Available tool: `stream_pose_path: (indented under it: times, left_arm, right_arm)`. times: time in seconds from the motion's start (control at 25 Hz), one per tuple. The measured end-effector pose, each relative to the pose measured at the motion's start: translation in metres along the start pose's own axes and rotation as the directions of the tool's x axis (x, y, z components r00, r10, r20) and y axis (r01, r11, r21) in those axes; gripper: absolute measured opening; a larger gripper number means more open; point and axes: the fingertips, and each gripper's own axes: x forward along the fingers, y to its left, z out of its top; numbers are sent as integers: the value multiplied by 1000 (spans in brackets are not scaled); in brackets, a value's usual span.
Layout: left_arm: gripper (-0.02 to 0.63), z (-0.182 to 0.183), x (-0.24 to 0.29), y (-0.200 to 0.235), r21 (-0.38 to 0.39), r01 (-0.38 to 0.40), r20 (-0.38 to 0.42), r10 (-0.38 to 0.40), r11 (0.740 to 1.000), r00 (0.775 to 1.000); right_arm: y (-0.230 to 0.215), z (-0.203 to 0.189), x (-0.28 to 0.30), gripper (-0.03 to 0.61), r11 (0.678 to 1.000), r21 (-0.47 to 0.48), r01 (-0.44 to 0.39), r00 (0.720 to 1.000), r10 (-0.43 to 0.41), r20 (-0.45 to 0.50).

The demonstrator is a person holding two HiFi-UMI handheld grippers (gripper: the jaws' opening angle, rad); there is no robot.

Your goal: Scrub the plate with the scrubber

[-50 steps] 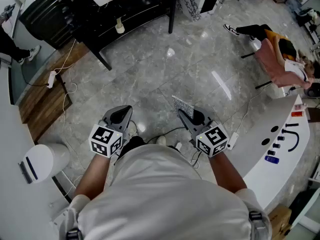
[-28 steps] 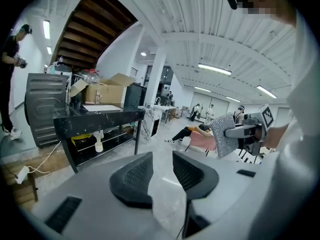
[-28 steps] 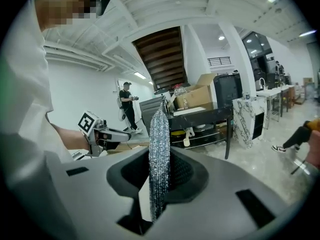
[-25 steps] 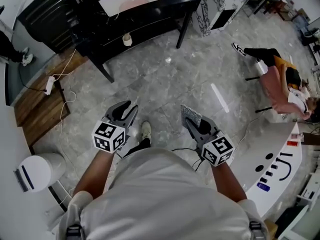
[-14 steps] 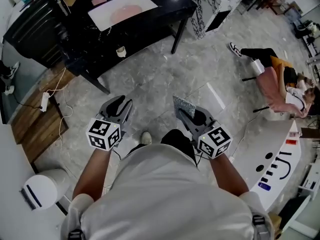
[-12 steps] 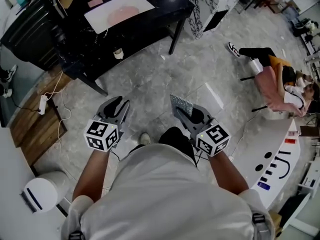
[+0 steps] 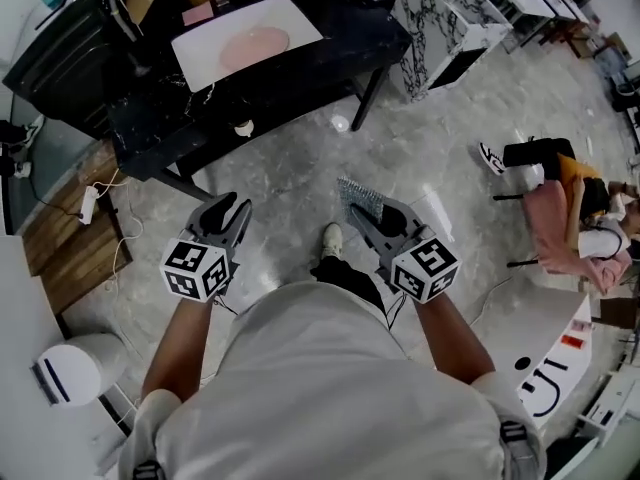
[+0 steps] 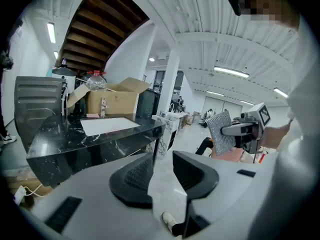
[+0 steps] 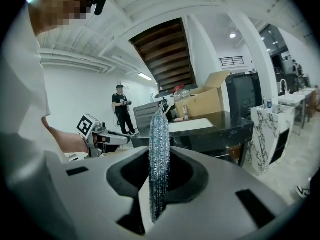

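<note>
left gripper (image 7: 228,213): jaws apart, empty. the pink plate (image 7: 254,42) lies on a white mat (image 7: 203,56) on the black table (image 7: 292,74) ahead, and probably handles as rigid, slick and breakable. right gripper (image 7: 368,218) is clamped on the metallic mesh scrubber (image 7: 360,196), which looks light and floppy, best pinched near its base.

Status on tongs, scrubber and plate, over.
Left tongs open, empty. Right tongs shut on scrubber. Pink plate on black table ahead, untouched. Only floor between.
</note>
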Motion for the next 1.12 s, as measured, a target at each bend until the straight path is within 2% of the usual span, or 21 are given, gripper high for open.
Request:
stream_pose_path:
  times: [0.24,0.4,0.72,0.92,1.12]
  left_arm:
    - [123,55,72,16,-9,-94,-3,94,996,996]
    - [123,83,111,27,11,-153,-23,153,988,988]
    - [123,112,165,55,24,-197,-63,198,980,978]
    - [123,130,193,104,4,-213,-74,212,977,974]
    - [123,149,224,183,-19,-234,-90,231,972,969]
  right_arm:
    - [-89,37,23,77,997,-22,-76,997,76,-4]
    - [-140,46,34,77,992,-25,-124,992,123,-11]
    - [-201,57,54,77,989,8,-148,989,148,14]
    - [-219,69,82,77,989,-2,-148,989,148,5]
    - [-229,91,113,77,992,-47,-116,993,116,-5]
